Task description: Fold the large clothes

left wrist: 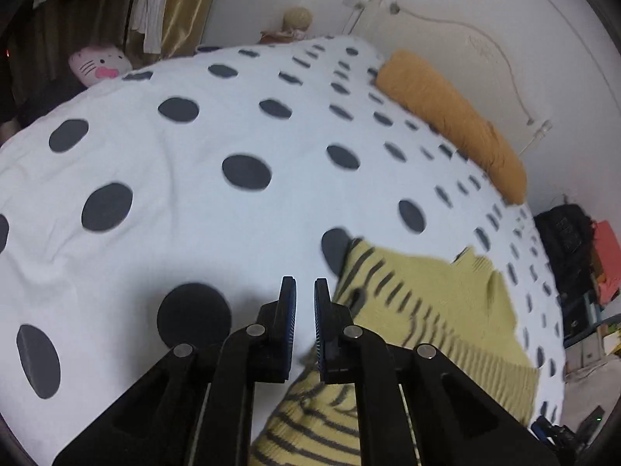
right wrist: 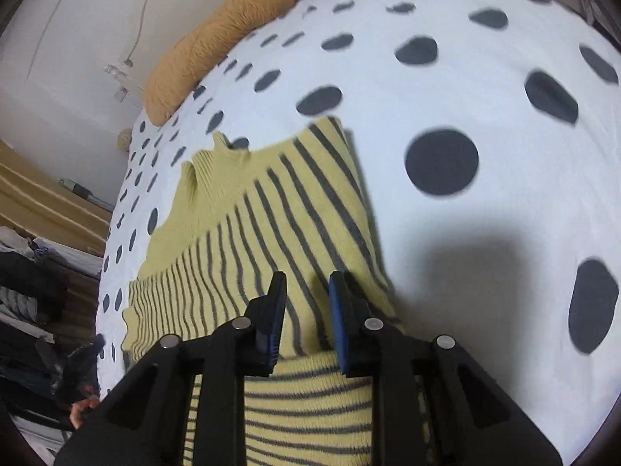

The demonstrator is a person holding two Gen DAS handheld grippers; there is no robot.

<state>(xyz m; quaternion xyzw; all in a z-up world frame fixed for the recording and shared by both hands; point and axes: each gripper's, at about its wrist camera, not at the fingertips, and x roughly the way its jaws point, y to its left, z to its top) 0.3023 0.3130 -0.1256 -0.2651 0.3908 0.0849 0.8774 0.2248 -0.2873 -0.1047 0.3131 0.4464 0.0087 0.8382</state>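
Left gripper [left wrist: 304,285] is hanging nearly clenched, nothing visible between its pads; right gripper [right wrist: 306,283] is sitting part open over the striped yellow sweater [right wrist: 271,225], whether pinching knit I cannot tell. Sweater is lying flat on the polka-dot bedspread [right wrist: 446,89], collar toward 11 o'clock, orange pillow [right wrist: 217,42] lying beyond at 11
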